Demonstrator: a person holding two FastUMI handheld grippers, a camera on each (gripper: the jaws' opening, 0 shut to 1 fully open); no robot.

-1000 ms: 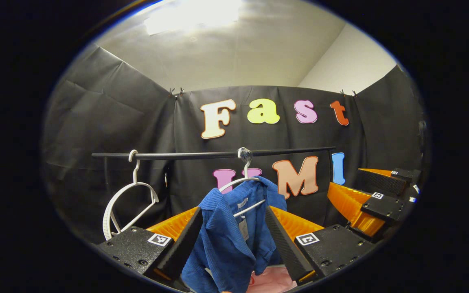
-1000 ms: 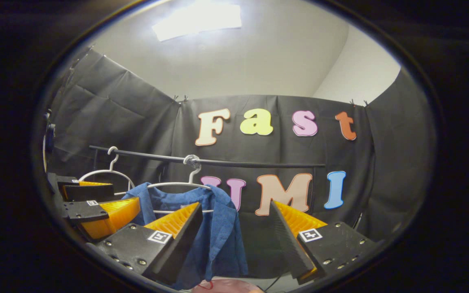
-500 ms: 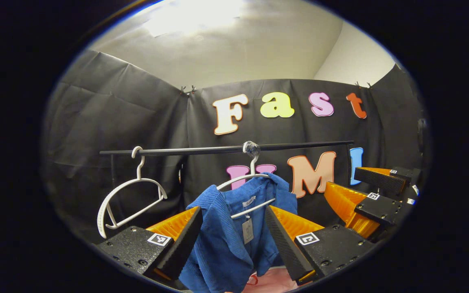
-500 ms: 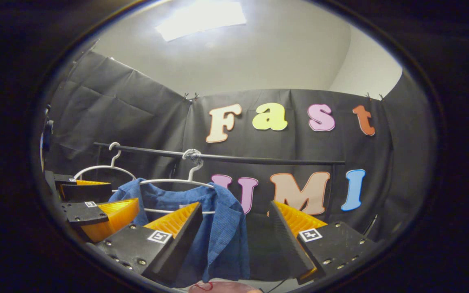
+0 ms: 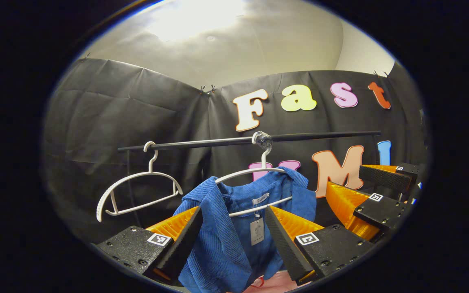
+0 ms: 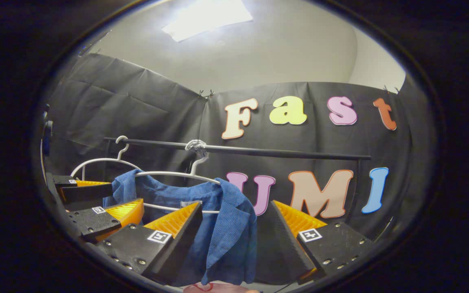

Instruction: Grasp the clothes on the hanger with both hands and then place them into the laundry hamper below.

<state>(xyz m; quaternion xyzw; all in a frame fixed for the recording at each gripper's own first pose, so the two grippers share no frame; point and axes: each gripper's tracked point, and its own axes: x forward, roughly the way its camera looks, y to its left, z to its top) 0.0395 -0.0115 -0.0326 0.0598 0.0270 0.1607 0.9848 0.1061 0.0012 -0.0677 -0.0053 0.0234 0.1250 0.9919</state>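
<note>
A blue shirt (image 5: pixel 234 228) (image 6: pixel 226 236) hangs on a white hanger (image 5: pixel 255 173) (image 6: pixel 177 175) from a black rail (image 5: pixel 324 136) (image 6: pixel 283 153). My left gripper (image 5: pixel 232 232) is open, its two fingers standing to either side of the shirt's front without pressing it. My right gripper (image 6: pixel 234 228) is open too, with the shirt's right shoulder and side between its fingers. The right gripper (image 5: pixel 377 191) also appears at the right edge of the left gripper view, and the left gripper (image 6: pixel 96 203) at the left of the right gripper view. A pink hamper (image 5: pixel 271 283) (image 6: pixel 218 288) peeks in below.
A second, bare white hanger (image 5: pixel 136 191) (image 6: pixel 104 162) hangs at the rail's left end. Black cloth walls close the booth behind and on both sides. A paper tag (image 5: pixel 256 232) dangles from the shirt's collar.
Both views have swung left, so rail, shirt and hangers sit further right and slightly higher. The shirt looks a little larger between both pairs of fingers. Both grippers remain open.
</note>
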